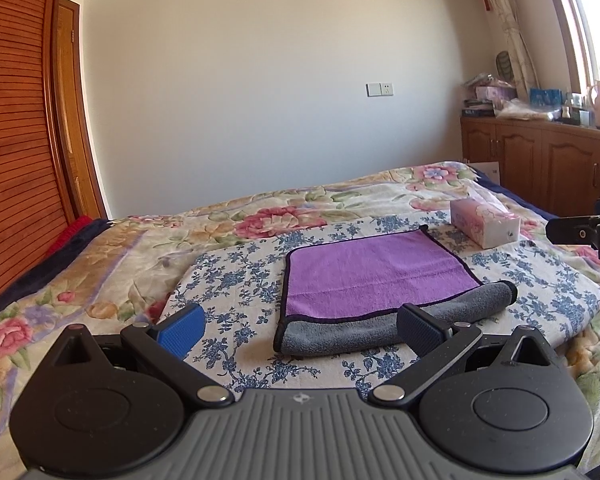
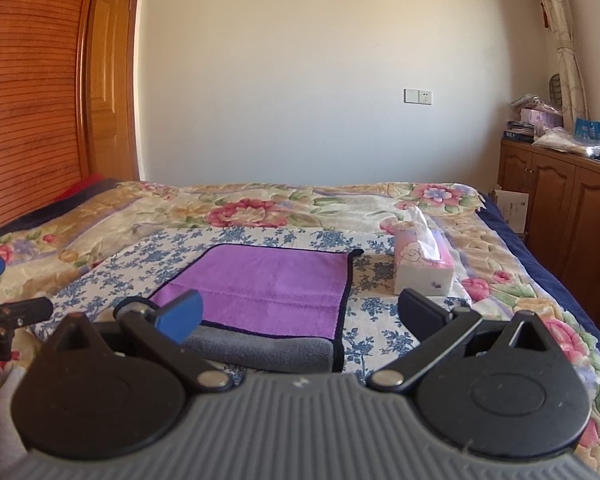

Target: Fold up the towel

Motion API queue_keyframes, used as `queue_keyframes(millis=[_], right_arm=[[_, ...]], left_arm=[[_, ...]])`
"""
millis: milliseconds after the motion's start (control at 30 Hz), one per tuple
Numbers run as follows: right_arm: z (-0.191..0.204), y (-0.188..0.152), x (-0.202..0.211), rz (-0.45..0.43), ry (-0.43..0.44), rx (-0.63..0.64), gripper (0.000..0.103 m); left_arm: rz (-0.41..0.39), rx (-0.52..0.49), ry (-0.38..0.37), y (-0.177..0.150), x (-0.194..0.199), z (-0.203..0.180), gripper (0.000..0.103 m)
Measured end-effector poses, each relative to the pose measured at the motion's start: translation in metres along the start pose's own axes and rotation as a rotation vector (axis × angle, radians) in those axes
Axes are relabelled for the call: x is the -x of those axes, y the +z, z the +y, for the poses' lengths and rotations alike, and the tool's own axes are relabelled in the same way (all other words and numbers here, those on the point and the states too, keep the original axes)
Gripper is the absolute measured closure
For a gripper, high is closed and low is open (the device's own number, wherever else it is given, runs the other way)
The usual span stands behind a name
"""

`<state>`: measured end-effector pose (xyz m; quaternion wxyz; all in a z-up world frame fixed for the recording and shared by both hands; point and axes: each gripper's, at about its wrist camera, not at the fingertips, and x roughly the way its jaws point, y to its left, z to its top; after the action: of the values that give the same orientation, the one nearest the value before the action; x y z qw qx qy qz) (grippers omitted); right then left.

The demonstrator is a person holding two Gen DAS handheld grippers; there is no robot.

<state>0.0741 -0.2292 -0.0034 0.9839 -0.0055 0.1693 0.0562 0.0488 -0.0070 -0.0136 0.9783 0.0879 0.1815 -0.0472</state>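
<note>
Left wrist view: we see the towel (image 1: 374,276) lying on the blue-flowered cloth (image 1: 236,276) over the bed (image 1: 100,248), purple face up, its near edge turned over in a grey roll. That looks like 1 partial fold at most; the main folding is left, we judge. Our left gripper (image 1: 300,330) and right gripper (image 2: 300,316) each hover just short of that roll, jaws spread wide and empty. A tissue box (image 2: 424,266) sits just beside the towel's far right corner.

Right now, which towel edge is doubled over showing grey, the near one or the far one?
The near edge of the towel, closest to both open grippers: it shows a rolled grey fold, while the far edge by the tissue box lies flat and purple.
</note>
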Motion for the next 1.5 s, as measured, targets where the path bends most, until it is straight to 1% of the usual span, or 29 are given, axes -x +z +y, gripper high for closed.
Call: queue_keyframes(millis=[200,667,1267,1500], right_arm=[[0.001,0.0,-0.011,0.02,0.012,0.015,0.0],[0.002,-0.003,-0.033,0.063,0.029,0.03,0.0],[0.001,-0.006,-0.067,0.114,0.049,0.044,0.0],[-0.001,-0.009,-0.083,0.153,0.063,0.042,0.0]], left_arm=[[0.033,0.001,-0.003,0.0,-0.017,0.002,0.0],[0.071,0.005,-0.014,-0.001,-0.054,0.008,0.0],[0.112,0.042,-0.014,-0.003,-0.102,0.022,0.0],[0.122,0.073,-0.028,-0.001,-0.12,0.03,0.0]])
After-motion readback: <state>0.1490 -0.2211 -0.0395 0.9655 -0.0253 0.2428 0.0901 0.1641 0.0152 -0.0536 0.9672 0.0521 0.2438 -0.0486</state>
